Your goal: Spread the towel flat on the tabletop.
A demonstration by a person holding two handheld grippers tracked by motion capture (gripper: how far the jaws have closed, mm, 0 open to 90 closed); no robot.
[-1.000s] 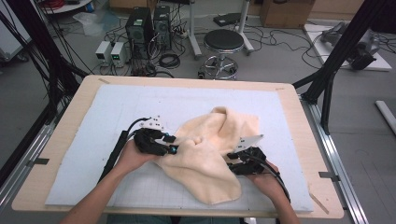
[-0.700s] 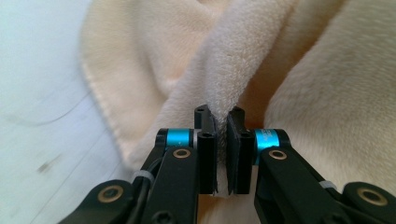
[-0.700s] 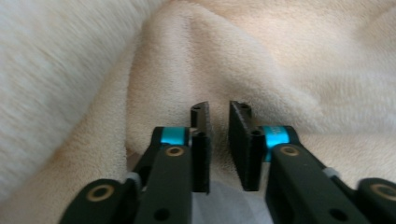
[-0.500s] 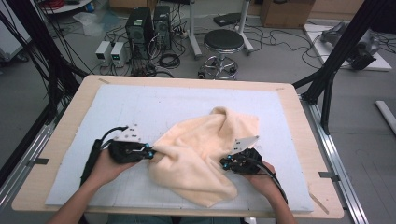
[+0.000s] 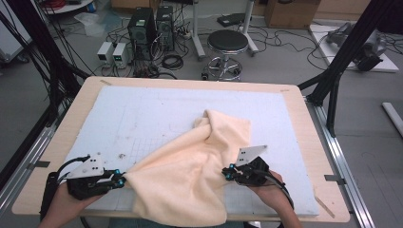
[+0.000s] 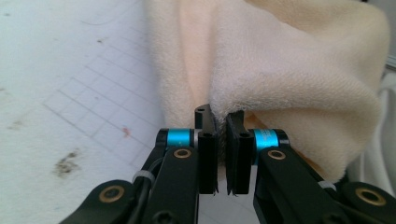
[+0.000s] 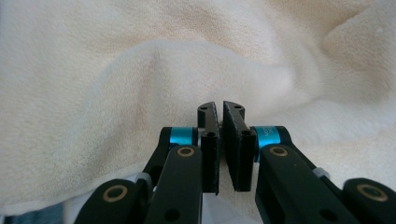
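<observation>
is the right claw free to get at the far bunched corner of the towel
Probably not as things stand. The right claw is shut on the towel at its near right edge, so it would have to let go first. The bunched corner itself lies uncovered on the mat, nothing over it.

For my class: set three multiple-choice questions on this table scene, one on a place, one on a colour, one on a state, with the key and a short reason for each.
1. Where does the left gripper hold the towel?
A. its left edge
B. its far corner
C. its middle

2. What colour is the towel?
A. dark green
B. cream
C. red

3. How do the left gripper's jaws stand?
A. wide open
B. shut on the towel
C. shut on nothing

Key: 1 A, the high view shows it at the towel's left edge; 2 B, the cloth is pale cream; 3 B, the left gripper view shows cloth pinched between its jaws.
</observation>
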